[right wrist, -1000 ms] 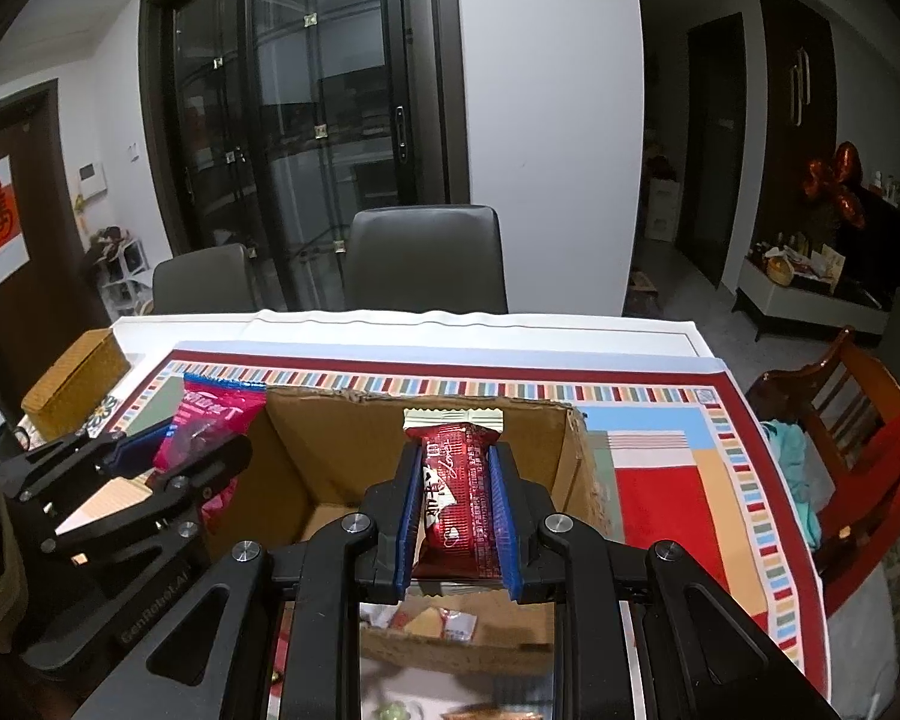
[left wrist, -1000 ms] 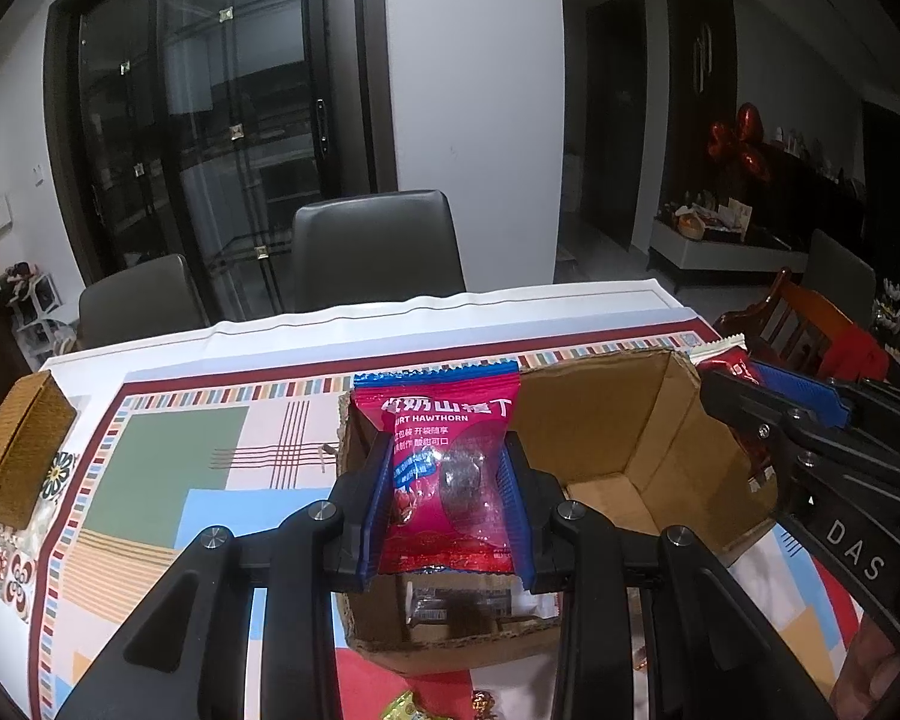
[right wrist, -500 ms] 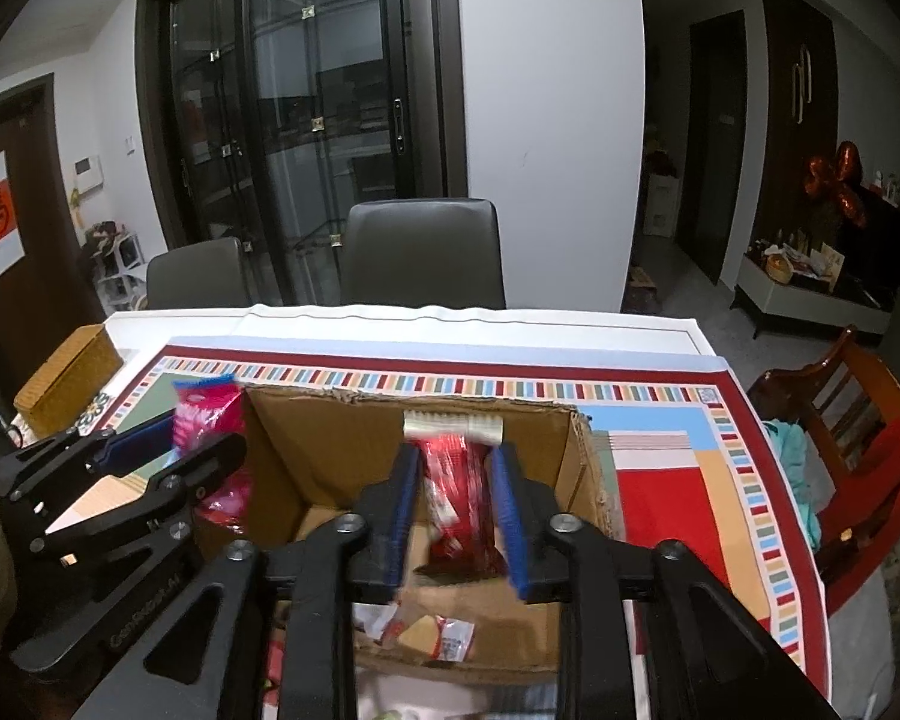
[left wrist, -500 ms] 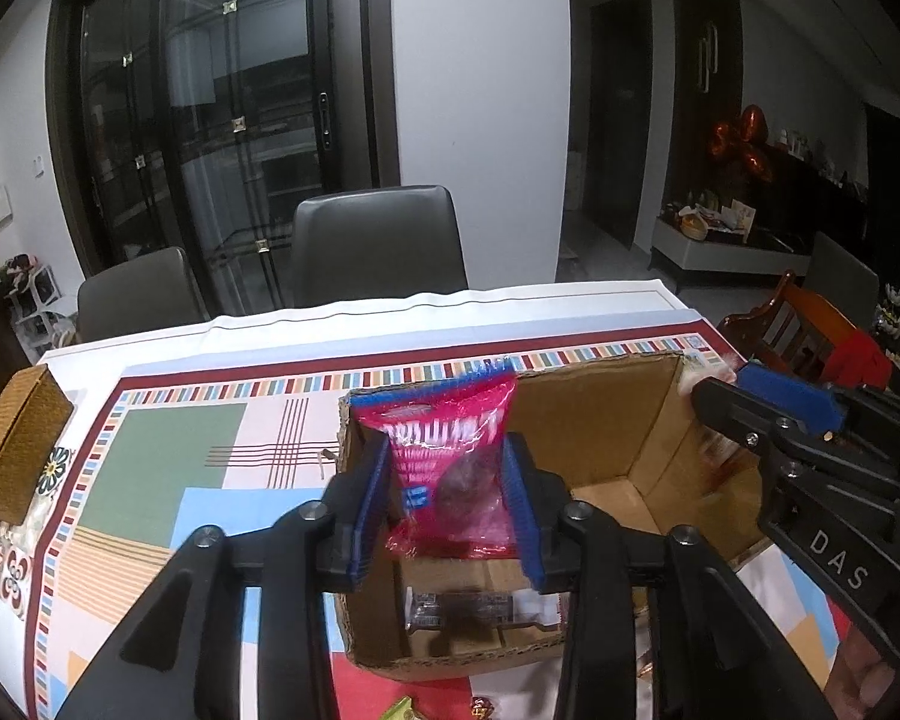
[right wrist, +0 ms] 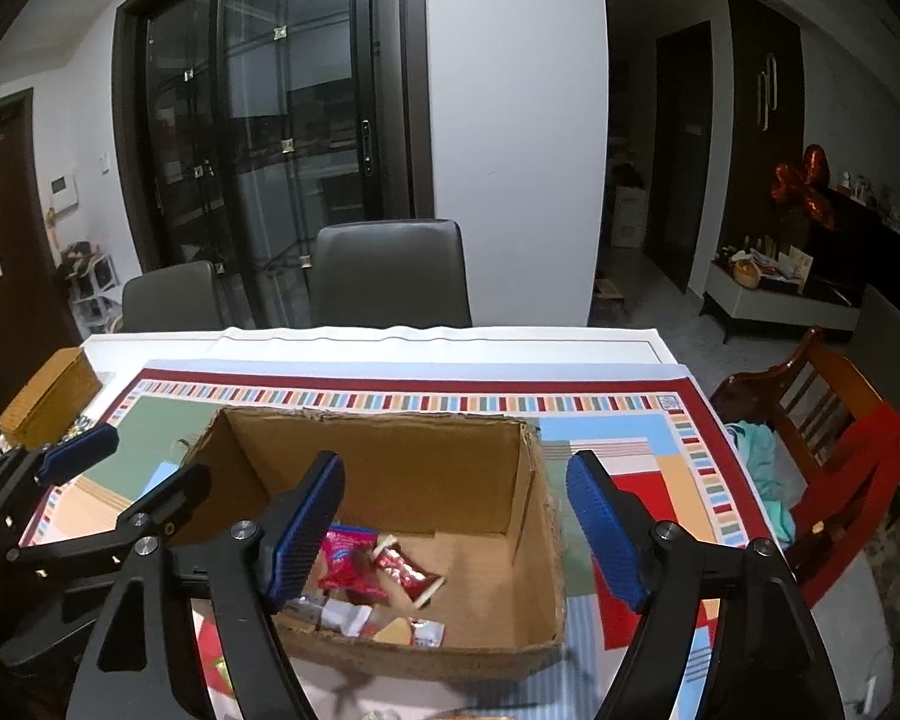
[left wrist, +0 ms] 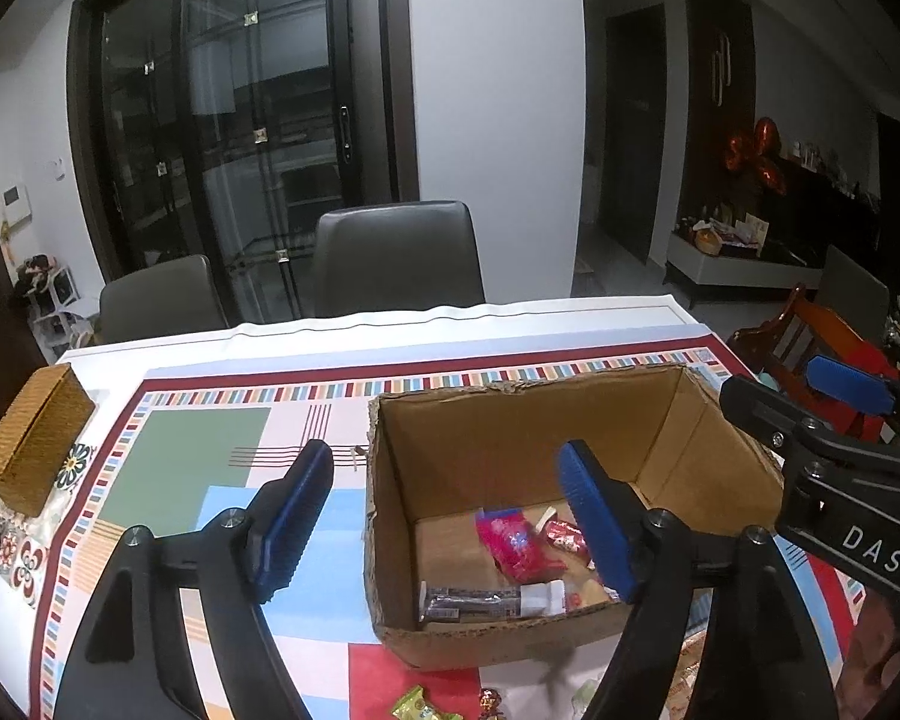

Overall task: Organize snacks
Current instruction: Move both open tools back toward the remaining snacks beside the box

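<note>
Both claws hang over the cardboard box (left wrist: 510,456) with jaws spread wide and nothing between them: the left claw (left wrist: 450,516) above its left wall, the right claw (right wrist: 456,522) above its right half. On the box floor lie a pink snack bag (left wrist: 513,546) and a red snack bar (right wrist: 405,570), touching, among other wrappers near the front wall. The box sits on a patterned tablecloth (left wrist: 198,456).
</note>
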The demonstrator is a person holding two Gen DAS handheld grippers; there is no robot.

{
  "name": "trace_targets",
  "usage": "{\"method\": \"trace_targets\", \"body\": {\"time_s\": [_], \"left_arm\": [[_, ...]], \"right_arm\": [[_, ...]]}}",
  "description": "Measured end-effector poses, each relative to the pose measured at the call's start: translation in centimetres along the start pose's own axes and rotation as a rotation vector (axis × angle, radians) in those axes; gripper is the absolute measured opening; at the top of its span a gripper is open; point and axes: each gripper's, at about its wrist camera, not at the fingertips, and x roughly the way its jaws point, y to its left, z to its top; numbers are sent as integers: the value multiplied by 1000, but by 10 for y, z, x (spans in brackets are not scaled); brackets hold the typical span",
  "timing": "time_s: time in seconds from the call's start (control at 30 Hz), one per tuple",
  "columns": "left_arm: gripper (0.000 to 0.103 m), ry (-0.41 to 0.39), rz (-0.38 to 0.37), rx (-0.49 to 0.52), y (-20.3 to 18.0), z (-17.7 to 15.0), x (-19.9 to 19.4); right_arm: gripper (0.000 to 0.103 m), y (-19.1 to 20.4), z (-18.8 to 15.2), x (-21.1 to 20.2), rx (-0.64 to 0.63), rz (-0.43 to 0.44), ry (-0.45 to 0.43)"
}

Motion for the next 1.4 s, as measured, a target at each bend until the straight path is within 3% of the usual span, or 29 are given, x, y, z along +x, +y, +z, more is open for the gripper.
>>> {"method": "trace_targets", "body": {"time_s": [0.73,1.4], "left_arm": [[79,-33,0,3,-8,-13,-49],[79,-9,-12,4,-23,-44,-71]], "right_arm": [[77,-9,-16,-45,6,-1,-30],[77,-17,-51,-61,-4,-8,6]]}}
